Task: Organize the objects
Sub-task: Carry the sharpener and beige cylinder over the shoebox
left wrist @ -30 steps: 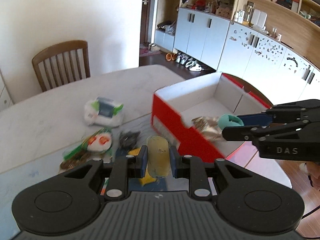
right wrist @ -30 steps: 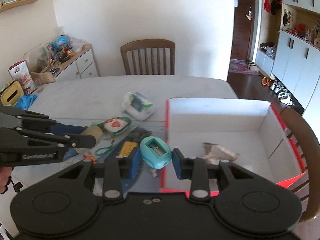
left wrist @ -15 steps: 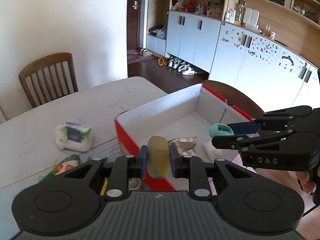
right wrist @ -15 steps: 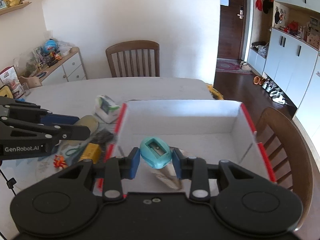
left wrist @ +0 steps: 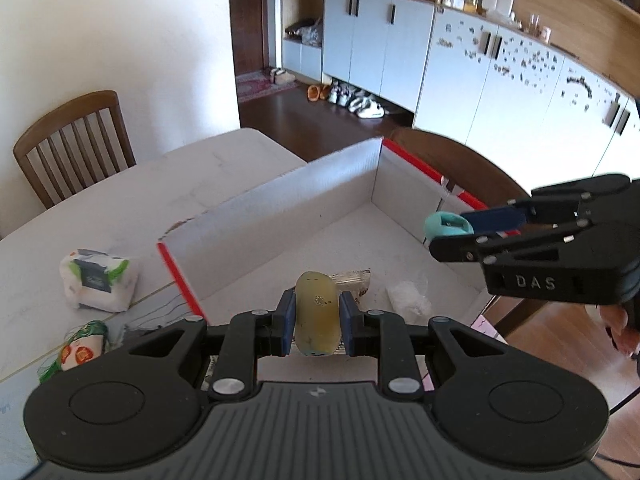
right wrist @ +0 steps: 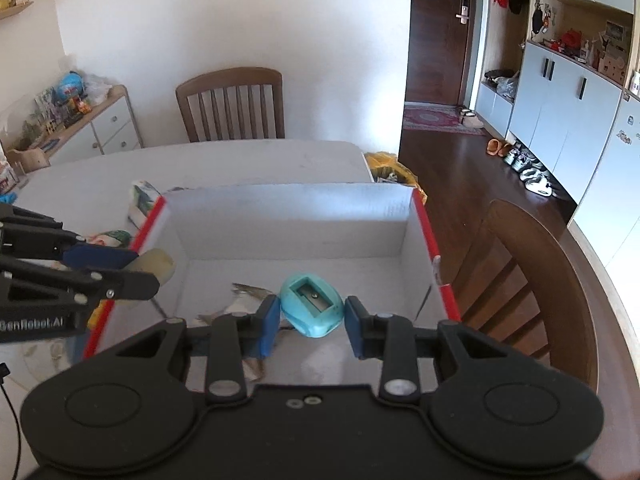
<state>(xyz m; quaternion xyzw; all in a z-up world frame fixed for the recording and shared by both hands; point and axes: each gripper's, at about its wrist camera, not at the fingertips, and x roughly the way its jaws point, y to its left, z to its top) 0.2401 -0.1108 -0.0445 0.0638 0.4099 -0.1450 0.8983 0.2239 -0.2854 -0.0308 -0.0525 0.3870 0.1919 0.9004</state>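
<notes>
Left wrist view: your left gripper (left wrist: 318,318) is clamped on a yellowish oval object (left wrist: 316,314), which hangs over the near end of the red-edged box (left wrist: 280,208).
Right wrist view: your right gripper (right wrist: 312,316) is clamped on a teal pencil sharpener (right wrist: 312,304), held above the box floor.
What has changed: a second ago both grippers were over the clutter on the worktop (left wrist: 120,196), left of the box; now both are over its open inside, and neither grip has altered.
Meaning for the task: I judge that the carry is nearly done and the release into the box comes next, one item from each hand.
Already in the box: a crumpled foil-like wrapper (left wrist: 352,278) and a small white crinkled piece (left wrist: 408,298) lie on the floor, close under your left gripper.
Left outside: a white packet with green print (left wrist: 98,280) and a round red-and-green packet (left wrist: 80,350) rest on the worktop beside the box, so more trips remain.
Writing, right gripper body: "DAS" in pale letters, seen from the left wrist.
Writing, left gripper body: it reads roughly "GenRobot.AI", with the first letter cut off at the edge of the right wrist view.
Writing, packets: too small and blurred to read.
</notes>
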